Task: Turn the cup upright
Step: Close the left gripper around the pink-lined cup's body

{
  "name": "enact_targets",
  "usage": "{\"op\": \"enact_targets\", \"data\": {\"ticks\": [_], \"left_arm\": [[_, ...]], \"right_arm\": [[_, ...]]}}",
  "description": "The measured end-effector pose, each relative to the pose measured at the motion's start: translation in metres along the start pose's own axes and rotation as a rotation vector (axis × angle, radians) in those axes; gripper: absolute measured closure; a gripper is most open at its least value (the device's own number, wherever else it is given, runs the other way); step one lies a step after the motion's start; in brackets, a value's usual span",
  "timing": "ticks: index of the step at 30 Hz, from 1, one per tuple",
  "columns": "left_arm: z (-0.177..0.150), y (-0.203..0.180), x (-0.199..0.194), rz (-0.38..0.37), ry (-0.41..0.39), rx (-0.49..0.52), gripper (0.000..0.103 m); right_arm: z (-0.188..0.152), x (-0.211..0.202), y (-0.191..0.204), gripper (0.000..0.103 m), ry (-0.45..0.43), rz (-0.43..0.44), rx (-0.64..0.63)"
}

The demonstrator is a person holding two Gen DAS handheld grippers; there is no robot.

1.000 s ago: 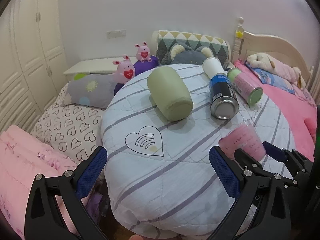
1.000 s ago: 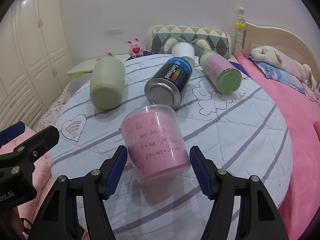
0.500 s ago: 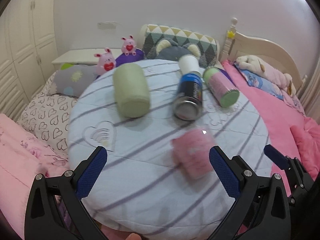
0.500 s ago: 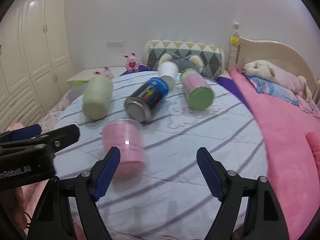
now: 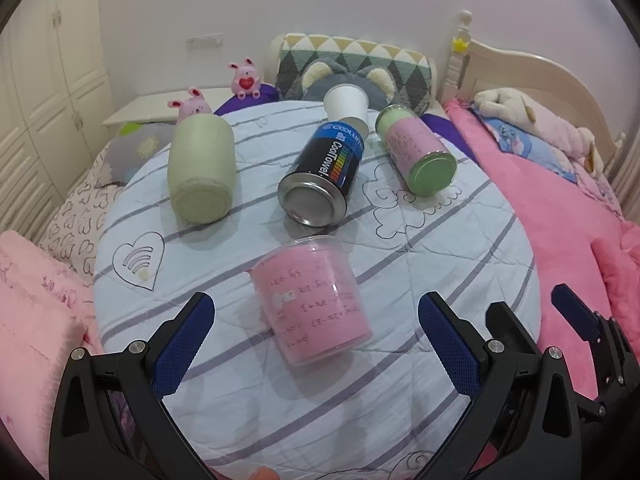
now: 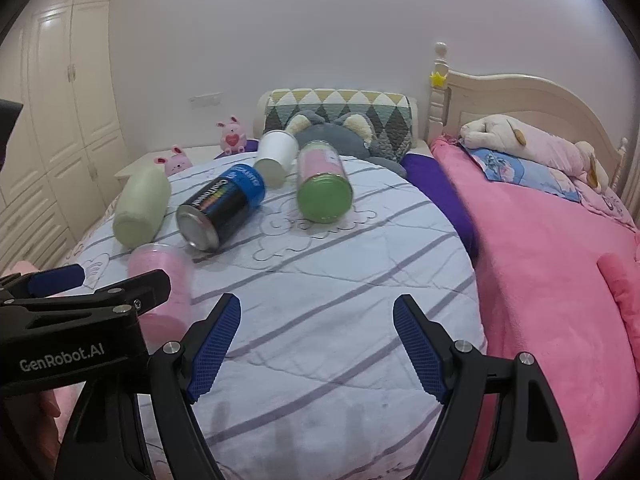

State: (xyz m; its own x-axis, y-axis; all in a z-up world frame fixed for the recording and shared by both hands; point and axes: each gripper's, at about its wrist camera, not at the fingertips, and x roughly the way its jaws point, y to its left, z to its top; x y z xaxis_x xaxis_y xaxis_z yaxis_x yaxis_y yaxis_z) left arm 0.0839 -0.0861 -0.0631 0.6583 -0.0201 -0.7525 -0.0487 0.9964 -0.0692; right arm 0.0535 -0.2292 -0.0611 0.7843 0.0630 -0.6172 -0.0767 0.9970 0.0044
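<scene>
Pink cup (image 5: 314, 300) stands inverted on striped surface (image 5: 440, 248), between spread fingers of left tool (image 5: 316, 336), untouched. Right tool (image 6: 318, 340) also released, holding nothing.

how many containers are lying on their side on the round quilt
5: pink cup nearest, pale green cylinder left, black spray can centre, green-capped pink can right, white paper cup at the back. None seem hidden.
</scene>
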Motion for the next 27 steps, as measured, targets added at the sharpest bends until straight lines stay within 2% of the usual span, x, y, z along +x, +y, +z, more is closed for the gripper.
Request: {"op": "enact_targets", "data": {"ticks": [12,19,27], "left_arm": [[0.000,-0.003,0.023,0.091,0.066,-0.103,0.000],[0.000,0.007,0.044,0.088,0.150,-0.196,0.000],[0.005,0.009,0.060,0.074,0.180,-0.229,0.001]], "right_arm": [[-0.001,0.016,-0.019,0.023,0.017,0.032,-0.006],[-0.002,0.027,-0.021,0.023,0.033,0.059,-0.013],[-0.003,0.036,-0.025,0.023,0.049,0.082,-0.012]]}}
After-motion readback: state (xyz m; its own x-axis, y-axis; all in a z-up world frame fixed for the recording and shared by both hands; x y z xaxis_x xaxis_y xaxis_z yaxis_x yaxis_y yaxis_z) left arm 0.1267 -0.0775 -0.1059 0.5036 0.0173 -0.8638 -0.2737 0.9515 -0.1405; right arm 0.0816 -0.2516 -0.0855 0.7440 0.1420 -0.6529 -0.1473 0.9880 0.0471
